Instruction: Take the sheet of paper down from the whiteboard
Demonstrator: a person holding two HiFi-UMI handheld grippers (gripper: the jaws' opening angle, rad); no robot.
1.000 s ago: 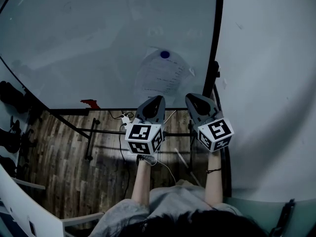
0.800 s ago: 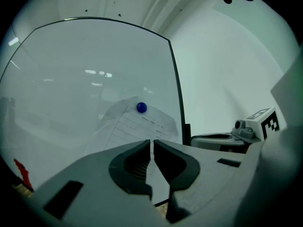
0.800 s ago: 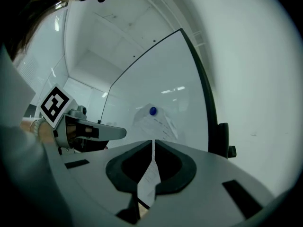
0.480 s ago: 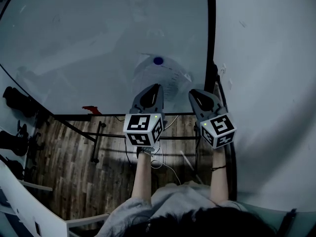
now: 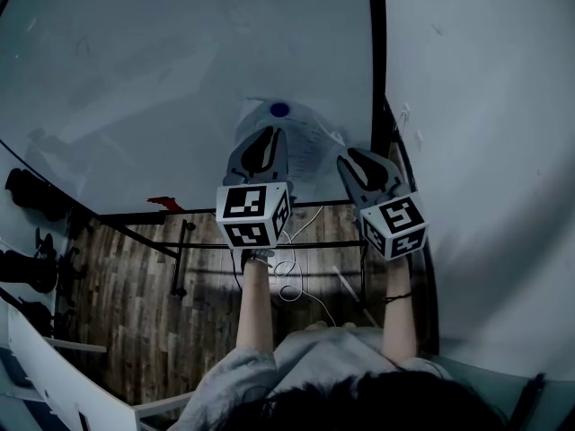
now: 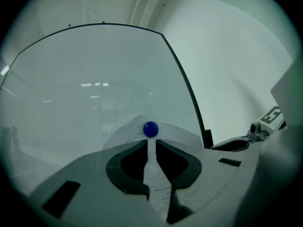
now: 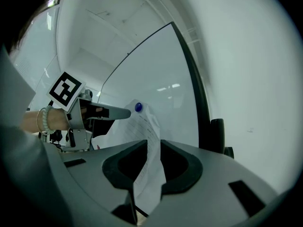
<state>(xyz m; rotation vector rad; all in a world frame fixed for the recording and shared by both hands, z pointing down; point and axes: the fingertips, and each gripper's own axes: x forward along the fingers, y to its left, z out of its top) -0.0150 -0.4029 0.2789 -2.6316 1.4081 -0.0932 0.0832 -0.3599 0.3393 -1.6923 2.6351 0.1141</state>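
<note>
Evidently the blue magnet (image 5: 280,109) pins the sheet of paper (image 5: 307,148) to the whiteboard (image 5: 135,79); the left gripper (image 6: 150,143), slightly open and empty, aims just below the magnet, probably to pluck it, while the right gripper (image 7: 154,143), jaws just opening, loosely straddles the sheet's edge below the magnet

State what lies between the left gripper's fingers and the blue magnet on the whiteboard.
Only a strip of the sheet of paper, below the blue magnet; the left gripper view shows it past the left gripper.
</note>
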